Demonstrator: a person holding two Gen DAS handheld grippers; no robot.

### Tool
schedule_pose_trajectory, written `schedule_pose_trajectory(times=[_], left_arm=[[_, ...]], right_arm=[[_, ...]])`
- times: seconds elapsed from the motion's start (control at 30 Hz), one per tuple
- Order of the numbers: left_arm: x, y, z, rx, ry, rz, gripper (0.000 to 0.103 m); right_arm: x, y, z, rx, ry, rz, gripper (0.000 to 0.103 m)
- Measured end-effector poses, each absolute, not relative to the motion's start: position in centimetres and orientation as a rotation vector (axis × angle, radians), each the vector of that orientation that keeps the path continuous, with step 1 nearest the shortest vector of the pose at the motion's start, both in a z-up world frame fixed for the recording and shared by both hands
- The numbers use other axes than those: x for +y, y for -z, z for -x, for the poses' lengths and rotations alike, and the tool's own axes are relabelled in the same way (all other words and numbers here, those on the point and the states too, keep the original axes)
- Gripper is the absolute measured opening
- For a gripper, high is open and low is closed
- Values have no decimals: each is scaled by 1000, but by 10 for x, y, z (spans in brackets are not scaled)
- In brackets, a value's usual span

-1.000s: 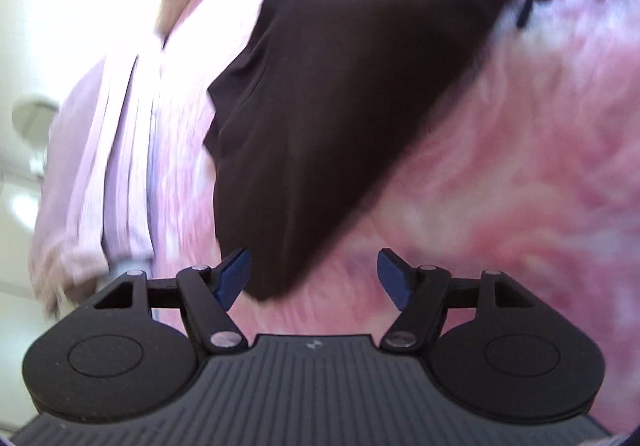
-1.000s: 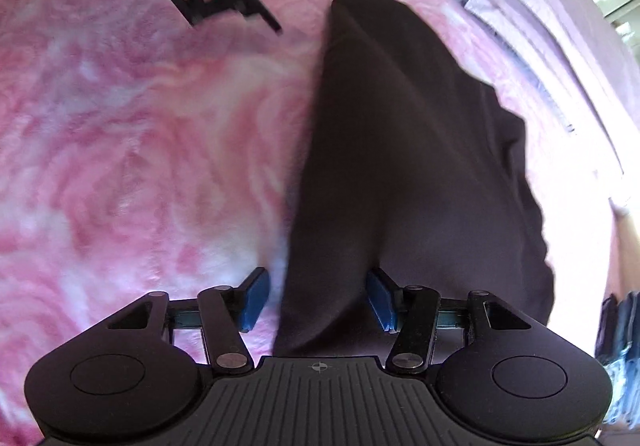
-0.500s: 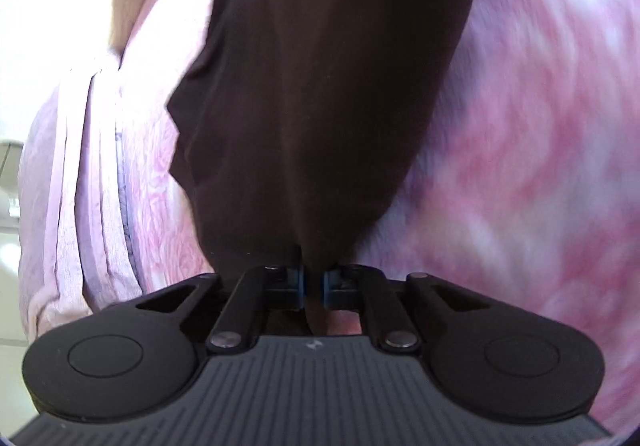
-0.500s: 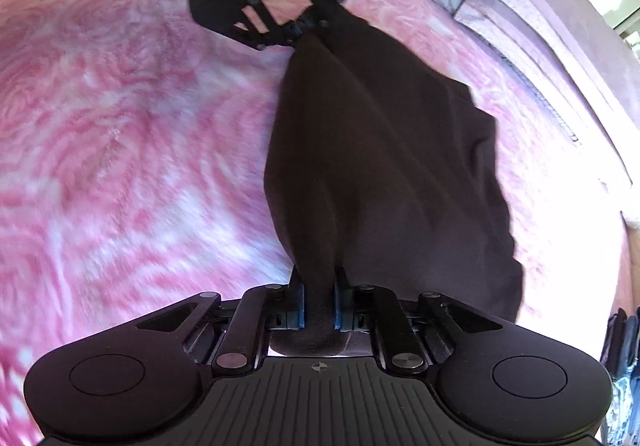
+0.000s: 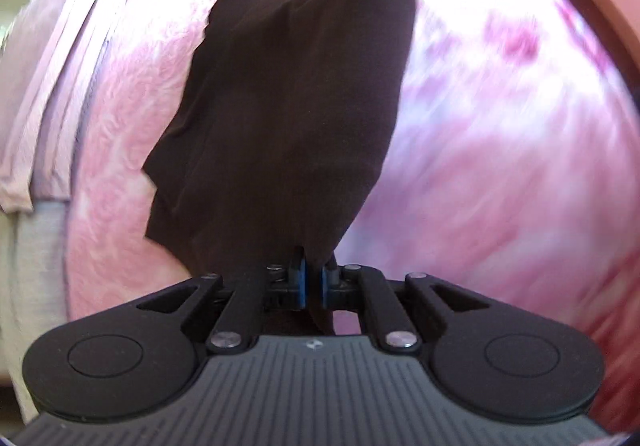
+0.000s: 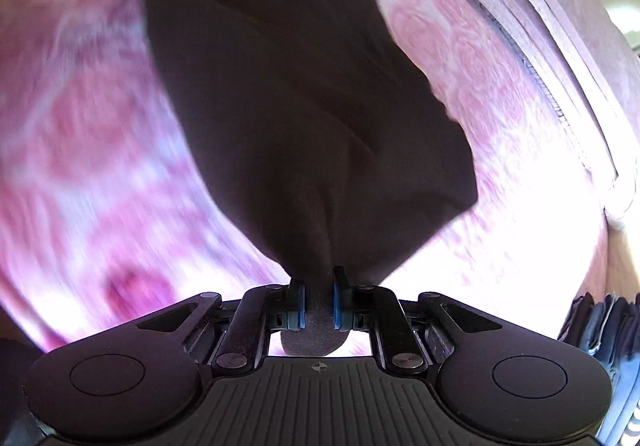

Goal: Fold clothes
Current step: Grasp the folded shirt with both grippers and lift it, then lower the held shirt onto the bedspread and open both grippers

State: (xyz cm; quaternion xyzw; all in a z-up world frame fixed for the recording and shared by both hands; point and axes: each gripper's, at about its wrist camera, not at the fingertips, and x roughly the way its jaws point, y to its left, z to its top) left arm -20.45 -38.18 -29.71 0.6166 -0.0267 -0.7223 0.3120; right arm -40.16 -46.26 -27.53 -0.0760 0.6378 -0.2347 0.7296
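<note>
We pinch the cloth (image 5: 288,117) in both hand-held grippers, left (image 5: 311,282) and right (image 6: 319,304); keep it taut, carrying toward 12 o'clock over the bed (image 5: 500,165).

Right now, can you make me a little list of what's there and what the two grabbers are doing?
surface: pink blanket
cloth: dark garment, stretched between both grippers, lifted at the held ends
left gripper: shut on one end of the garment
right gripper: shut on a bunched end of the garment
side: pale pink bedding along the blanket's edge
corner: folded dark clothes, partly seen
picture: blurry in places
</note>
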Motion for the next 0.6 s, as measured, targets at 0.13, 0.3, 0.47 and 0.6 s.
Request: schedule_pose_trajectory(times=[0.13,0.3,0.47,0.6], left_arm=[[-370,304,251,88,1772,-1578,5],[-367,315,274,200,1548,-1472,5],[-359,320,281,147,1457,-1434,5],[-356,328,283,121,1434,-1385,6]], right_arm=[[-474,283,447,1335,419,240,11],[-475,293,484,1193,309,315,11],[-471,304,502,1096,260,370,11],[-466,311,511,1027,276,396,11]])
